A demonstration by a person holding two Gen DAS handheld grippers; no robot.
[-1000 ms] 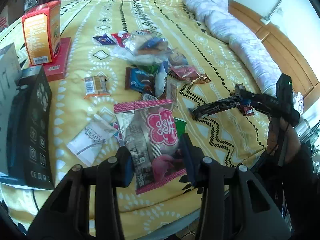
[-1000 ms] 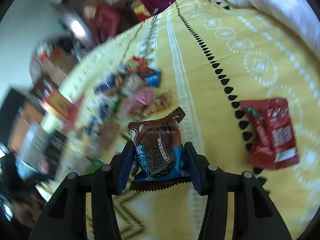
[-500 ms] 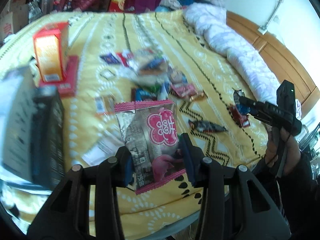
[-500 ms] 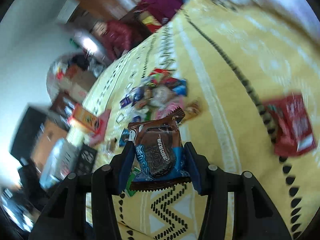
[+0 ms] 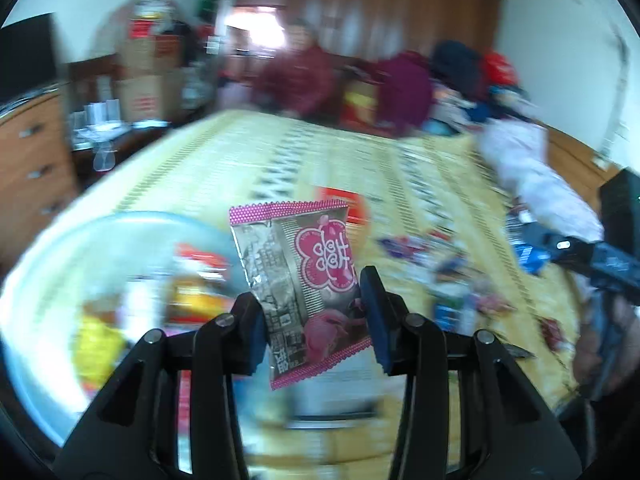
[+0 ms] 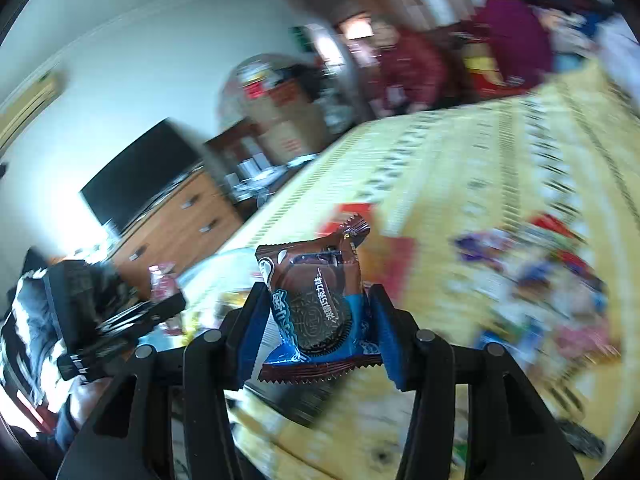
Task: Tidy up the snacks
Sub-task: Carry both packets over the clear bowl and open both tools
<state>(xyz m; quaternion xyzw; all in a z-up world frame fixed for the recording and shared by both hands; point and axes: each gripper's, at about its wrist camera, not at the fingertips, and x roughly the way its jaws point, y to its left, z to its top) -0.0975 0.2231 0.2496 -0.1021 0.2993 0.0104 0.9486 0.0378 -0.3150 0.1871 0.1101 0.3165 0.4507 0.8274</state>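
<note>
1. Your left gripper (image 5: 314, 320) is clamped on a flat foil snack packet (image 5: 304, 280). It is silvery with pink crimped edges and a pink flower-shaped label, and it stands upright between the black pads.
2. Your right gripper (image 6: 316, 330) is closed on a cookie packet (image 6: 316, 300). That packet is glossy brown with a blue band and a dark round sandwich cookie printed on it. Its zigzag-cut ends stick out above and below the fingers.
3. Below both grippers lies a bed under a yellow bedspread (image 5: 280, 168) with white and black woven stripes. The cloth is blurred in both views.
4. In the left view, a clear round plastic tub (image 5: 80, 280) sits at 9 o'clock from the foil packet. Its pale blue rim curves around blurred yellow, red and white wrappers inside.
5. Loose snack wrappers (image 5: 460, 280) are scattered on the bedspread at 3 o'clock from the foil packet. They are too smeared to name.
6. At the far right edge of the left view, your right hand (image 5: 608, 344) grips the black handle of the other gripper.
7. In the right view, a wooden dresser (image 6: 176, 228) with metal handles stands at 10 o'clock from the cookie packet. A flat black screen (image 6: 140, 172) sits on top of it.
</note>
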